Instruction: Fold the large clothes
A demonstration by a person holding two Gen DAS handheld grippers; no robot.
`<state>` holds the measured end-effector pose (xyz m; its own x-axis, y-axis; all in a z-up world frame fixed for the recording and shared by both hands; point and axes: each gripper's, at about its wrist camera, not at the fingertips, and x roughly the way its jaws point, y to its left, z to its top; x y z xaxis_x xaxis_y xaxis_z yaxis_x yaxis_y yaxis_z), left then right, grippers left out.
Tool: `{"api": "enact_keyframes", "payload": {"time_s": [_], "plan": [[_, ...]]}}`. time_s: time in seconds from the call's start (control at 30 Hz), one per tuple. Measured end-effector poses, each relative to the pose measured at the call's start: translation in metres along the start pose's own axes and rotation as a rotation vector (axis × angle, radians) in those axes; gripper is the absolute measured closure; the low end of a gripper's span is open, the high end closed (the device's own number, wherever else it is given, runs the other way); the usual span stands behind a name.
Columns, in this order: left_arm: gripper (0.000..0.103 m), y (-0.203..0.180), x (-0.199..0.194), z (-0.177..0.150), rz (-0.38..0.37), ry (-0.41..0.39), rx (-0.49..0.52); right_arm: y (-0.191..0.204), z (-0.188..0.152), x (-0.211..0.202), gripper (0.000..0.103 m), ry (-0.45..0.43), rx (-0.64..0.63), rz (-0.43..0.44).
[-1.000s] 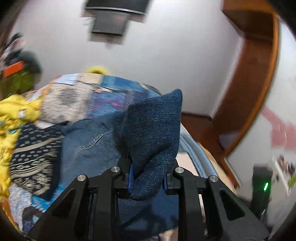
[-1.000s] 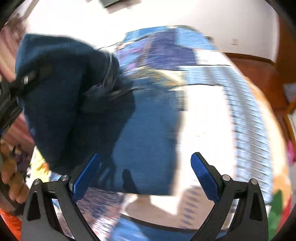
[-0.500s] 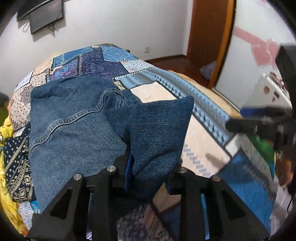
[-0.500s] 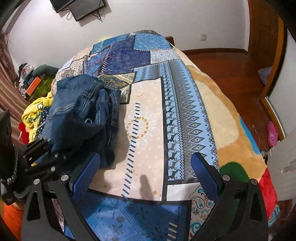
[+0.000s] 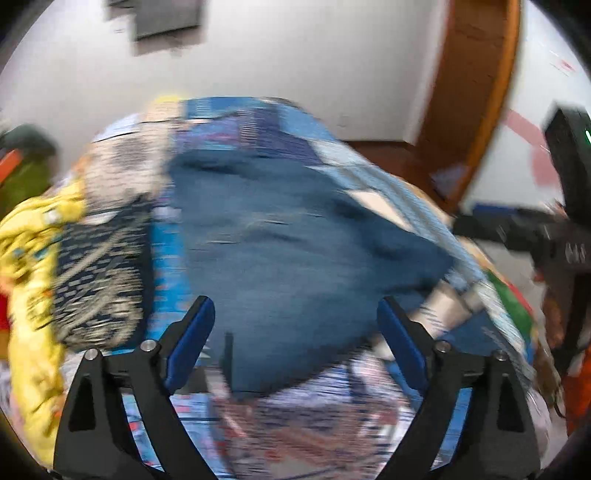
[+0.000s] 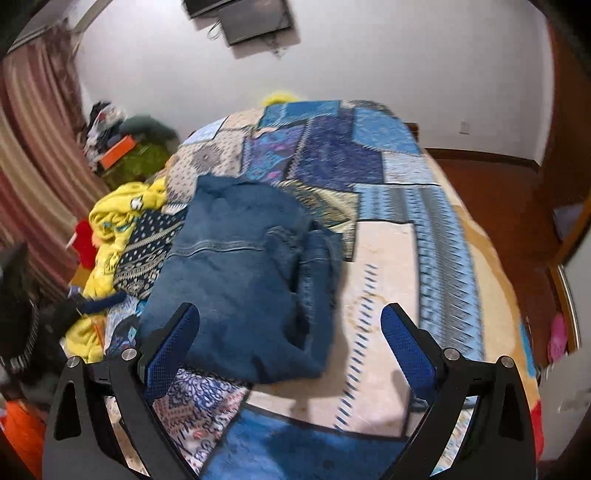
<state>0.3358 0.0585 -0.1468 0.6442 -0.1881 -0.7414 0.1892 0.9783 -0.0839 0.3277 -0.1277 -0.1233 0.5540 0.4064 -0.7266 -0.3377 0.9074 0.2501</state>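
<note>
left tongs: your blue pads stand wide apart at the bottom of the left wrist frame, holding nothing; the picture is smeared with blur.
right tongs: spread wide as well, empty, at the bottom of the right wrist frame.
denim garment: lies bunched and partly folded on the bed, centre-left of the right wrist frame; a stitched seam runs across its upper part and a thicker fold sits along its right edge. in the left wrist frame it fills the centre, detail lost to blur.
contact: your left pad in the right wrist frame overlaps the garment's lower left corner; you cannot tell whether it touches.
bed cover: patchwork of blue, cream and patterned panels, bare to the right of the garment.
yellow cloth: heaped at the left of the frame, just beside a dark patterned fabric that the garment partly overlaps.
red item: at the far left edge of the heap, kind unclear.
wall screen: dark panel mounted at the top centre.
curtain: striped, upper left of the frame.
floor: brown wood, right of the bed.
</note>
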Motion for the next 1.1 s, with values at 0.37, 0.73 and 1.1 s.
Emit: {"api": "enact_keyframes", "payload": {"time_s": [0.37,0.73,1.1], "plan": [[0.011,0.065,0.045,-0.03,0.034,0.173,-0.225,-0.033,-0.032,0.073,0.005,0.208,0.022,-0.098],[0.01,0.057,0.046,-0.03,0.102,0.142,-0.151,0.009,0.015,0.053,0.004,0.129,-0.116,-0.068],[0.01,0.058,0.047,-0.031,0.09,0.138,-0.125,-0.036,0.025,0.094,0.004,0.228,-0.062,-0.144]]}}
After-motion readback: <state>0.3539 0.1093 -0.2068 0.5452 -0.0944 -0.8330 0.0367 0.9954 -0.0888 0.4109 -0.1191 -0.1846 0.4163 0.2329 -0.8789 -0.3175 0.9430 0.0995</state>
